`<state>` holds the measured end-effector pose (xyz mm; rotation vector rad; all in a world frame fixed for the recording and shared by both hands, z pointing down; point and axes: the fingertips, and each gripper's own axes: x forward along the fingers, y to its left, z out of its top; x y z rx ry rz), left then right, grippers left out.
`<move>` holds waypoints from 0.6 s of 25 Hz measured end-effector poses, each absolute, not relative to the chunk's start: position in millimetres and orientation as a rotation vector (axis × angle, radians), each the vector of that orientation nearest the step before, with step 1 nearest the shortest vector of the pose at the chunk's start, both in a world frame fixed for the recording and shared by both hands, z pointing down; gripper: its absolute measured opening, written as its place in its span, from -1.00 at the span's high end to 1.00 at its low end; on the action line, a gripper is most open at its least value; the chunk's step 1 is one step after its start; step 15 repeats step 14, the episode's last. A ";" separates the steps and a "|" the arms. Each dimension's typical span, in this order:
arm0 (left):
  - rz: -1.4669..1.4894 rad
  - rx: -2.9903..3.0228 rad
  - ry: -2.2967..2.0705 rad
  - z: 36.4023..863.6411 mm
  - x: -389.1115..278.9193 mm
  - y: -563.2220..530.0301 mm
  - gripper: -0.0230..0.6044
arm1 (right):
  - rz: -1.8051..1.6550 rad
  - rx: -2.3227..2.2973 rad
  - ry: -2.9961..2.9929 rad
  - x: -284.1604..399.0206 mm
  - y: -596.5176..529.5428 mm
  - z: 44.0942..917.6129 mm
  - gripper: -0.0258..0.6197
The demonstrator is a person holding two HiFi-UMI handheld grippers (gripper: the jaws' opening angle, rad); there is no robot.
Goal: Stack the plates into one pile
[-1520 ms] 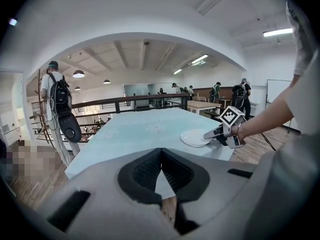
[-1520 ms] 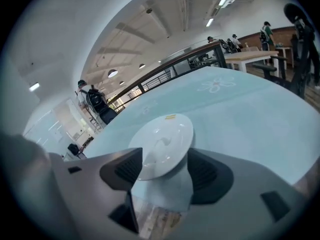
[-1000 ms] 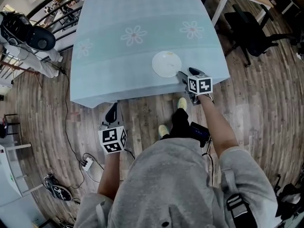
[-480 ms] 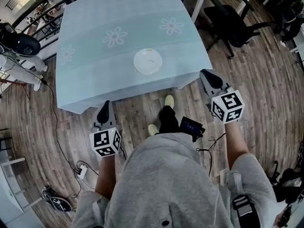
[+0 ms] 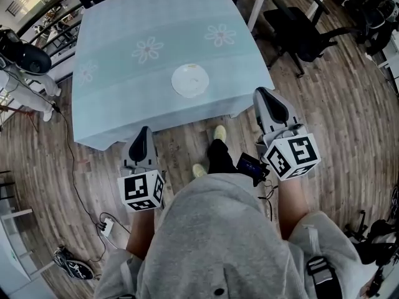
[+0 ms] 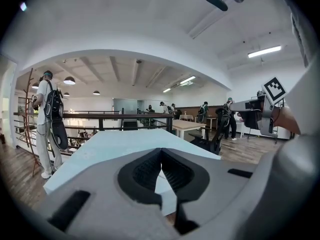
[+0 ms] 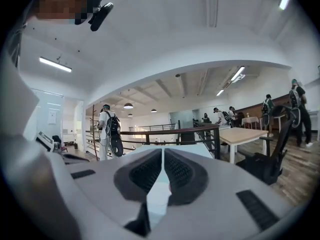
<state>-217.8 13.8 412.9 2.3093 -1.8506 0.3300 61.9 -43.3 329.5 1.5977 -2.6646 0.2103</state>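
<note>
Table: the table [image 5: 118,23] wears a pale blue cloth printed with flowers [image 5: 148,50] and bears one white plate.
Plate: the plate [image 5: 190,80] lies near the table's front edge, right of its middle. Whether it is one plate or several stacked cannot be told.
Left gripper: the left gripper [image 5: 142,137] has its jaws pressed together with nothing between them. It hangs off the table, before the front edge's left part, well apart from the plate.
Right gripper: the right gripper [image 5: 265,96] is closed and empty, just off the table's front right corner. The plate lies ahead and to its left.
Edges: the cloth hangs over the table's front edge.
Room: wood floor [image 5: 349,117] surrounds the table. A black office chair [image 5: 302,36] stands beyond its right side, and the person's shoes [image 5: 220,133] are just short of the front edge.
</note>
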 end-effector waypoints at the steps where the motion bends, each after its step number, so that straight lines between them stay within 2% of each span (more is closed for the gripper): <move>1: 0.322 2.307 -1.856 409.8 -217.5 14.1 0.86 | 0.207 1.580 -2.680 55.8 -42.5 327.3 0.81; 15: 0.295 2.357 -1.836 389.6 -208.6 19.2 0.86 | 0.167 1.428 -2.745 12.6 -34.5 324.6 0.81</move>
